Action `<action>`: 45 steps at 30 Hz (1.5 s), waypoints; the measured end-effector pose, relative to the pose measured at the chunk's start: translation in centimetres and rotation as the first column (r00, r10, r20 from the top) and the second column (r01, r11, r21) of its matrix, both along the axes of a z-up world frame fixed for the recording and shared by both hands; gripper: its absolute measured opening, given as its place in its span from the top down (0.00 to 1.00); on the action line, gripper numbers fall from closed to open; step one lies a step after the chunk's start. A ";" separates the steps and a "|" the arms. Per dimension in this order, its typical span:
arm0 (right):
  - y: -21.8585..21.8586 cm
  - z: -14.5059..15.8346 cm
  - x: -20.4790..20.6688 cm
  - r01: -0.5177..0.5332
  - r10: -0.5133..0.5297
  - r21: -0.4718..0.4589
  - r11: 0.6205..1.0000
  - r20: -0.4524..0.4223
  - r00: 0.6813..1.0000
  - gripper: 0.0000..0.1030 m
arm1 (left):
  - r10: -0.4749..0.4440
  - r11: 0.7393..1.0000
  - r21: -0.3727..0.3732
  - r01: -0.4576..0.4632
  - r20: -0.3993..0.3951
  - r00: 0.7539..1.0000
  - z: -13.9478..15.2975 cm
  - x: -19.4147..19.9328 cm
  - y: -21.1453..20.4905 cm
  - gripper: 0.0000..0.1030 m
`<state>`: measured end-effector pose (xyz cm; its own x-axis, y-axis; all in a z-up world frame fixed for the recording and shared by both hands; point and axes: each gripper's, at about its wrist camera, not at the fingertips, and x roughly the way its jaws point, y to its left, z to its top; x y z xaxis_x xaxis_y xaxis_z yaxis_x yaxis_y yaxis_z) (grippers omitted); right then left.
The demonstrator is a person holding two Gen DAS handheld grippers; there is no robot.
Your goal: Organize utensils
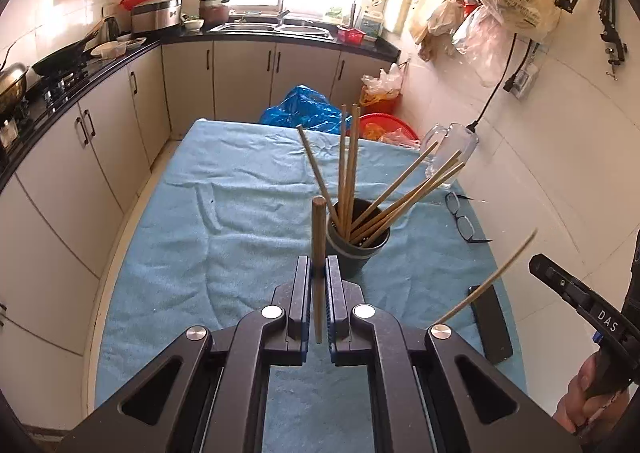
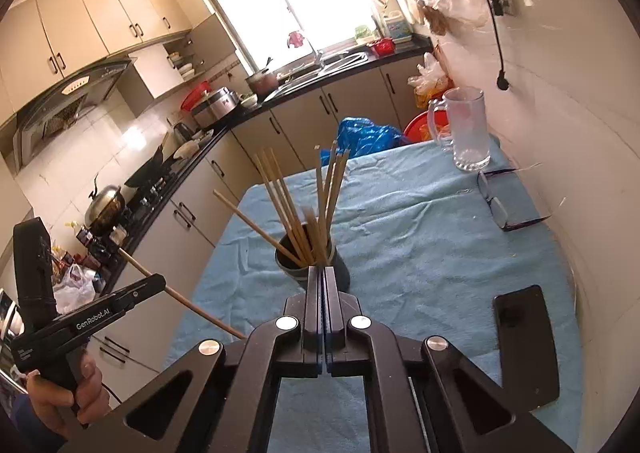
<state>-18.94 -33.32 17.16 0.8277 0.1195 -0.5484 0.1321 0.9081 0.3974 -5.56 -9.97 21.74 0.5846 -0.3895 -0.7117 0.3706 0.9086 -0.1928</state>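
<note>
A dark grey cup (image 1: pixel 360 253) stands on the blue cloth and holds several wooden chopsticks (image 1: pixel 348 165) that fan outward. My left gripper (image 1: pixel 319 259) is just in front of the cup, shut on one chopstick (image 1: pixel 318 229) that stands upright between its fingers. In the right wrist view the same cup (image 2: pixel 342 269) sits right behind my right gripper (image 2: pixel 322 269). That gripper's jaws are pressed together on a thin, blurred chopstick (image 2: pixel 312 227). From the left wrist view this stick (image 1: pixel 492 279) slants up beside the right gripper (image 1: pixel 534 263). The left gripper (image 2: pixel 160 281) shows at the left with its chopstick (image 2: pixel 200 311).
A glass mug (image 2: pixel 466 129), a pair of glasses (image 2: pixel 496 207) and a black phone (image 2: pixel 528 345) lie on the blue cloth (image 1: pixel 200 213) to the right of the cup. Kitchen cabinets and a counter (image 1: pixel 100 69) run along the left. A white wall closes the right side.
</note>
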 end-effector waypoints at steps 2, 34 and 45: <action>-0.3 0.3 -0.2 0.007 -0.007 0.007 1.000 0.004 1.000 0.99 | -0.007 1.000 -0.005 0.007 0.003 1.000 0.2 0.1 -0.2 0.94; -17.8 -16.4 11.4 0.378 -0.205 0.235 0.896 -0.536 0.819 0.80 | 0.081 0.996 0.034 -0.080 -0.026 0.996 -1.1 0.1 1.1 0.94; -14.5 -17.4 15.4 0.302 -0.255 -0.028 0.953 -0.614 0.747 0.93 | 0.128 0.992 0.026 -0.127 -0.034 0.991 -1.2 0.6 2.6 0.94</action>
